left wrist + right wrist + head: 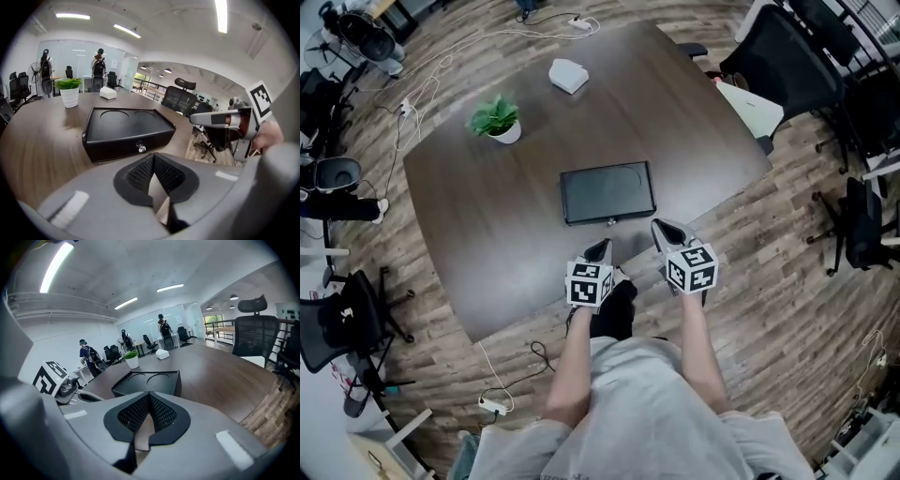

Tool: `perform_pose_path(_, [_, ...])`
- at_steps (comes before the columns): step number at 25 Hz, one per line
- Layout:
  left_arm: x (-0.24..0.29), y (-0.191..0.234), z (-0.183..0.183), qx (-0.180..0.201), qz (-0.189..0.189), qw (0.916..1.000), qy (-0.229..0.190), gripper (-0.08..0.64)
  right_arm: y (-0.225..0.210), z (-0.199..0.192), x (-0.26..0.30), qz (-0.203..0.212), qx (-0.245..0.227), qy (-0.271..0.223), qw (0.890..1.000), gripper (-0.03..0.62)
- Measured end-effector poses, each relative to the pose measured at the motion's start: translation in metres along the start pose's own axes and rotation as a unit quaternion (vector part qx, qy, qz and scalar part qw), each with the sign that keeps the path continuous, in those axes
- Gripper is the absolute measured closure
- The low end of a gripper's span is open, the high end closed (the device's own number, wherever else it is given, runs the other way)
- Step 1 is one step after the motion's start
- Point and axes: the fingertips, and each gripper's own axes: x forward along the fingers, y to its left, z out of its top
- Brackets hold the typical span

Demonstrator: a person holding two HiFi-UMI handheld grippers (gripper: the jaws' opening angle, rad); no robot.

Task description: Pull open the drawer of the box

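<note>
Potted plant [495,119] is noted far left on the wooden surface [675,112]. Left hand-held gripper [599,249] is held pinched together, empty, near the front of the black box [607,190] at mid-surface. Its drawer is seen shut, knob [611,222] untouched. Right hand-held gripper [662,229] is likewise closed tight, empty, near the box's front right corner.

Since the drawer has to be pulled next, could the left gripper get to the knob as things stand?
Probably yes: the knob faces the left gripper across bare table, nothing between, though its shut jaws must open first.
</note>
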Motion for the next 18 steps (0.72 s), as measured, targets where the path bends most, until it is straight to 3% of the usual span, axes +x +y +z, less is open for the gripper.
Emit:
perform_pose_path(8, [0.044,0.024,-0.002,-0.033,0.033,0.9989,0.011,0.506,-0.023,0.010,0.059,0.031,-0.072,0.065,0.995,0.592])
perform_pose_path(13, [0.057,0.032,-0.002,-0.038,0.050,0.9980,0.010,0.505,-0.034,0.023,0.085,0.061,-0.125,0.103,0.985,0.592])
perform_pose_path(18, [0.055,0.026,0.006,-0.038,0.040,0.9984,0.015,0.505,-0.033,0.032,0.108,0.101,-0.182,0.129,0.970,0.592])
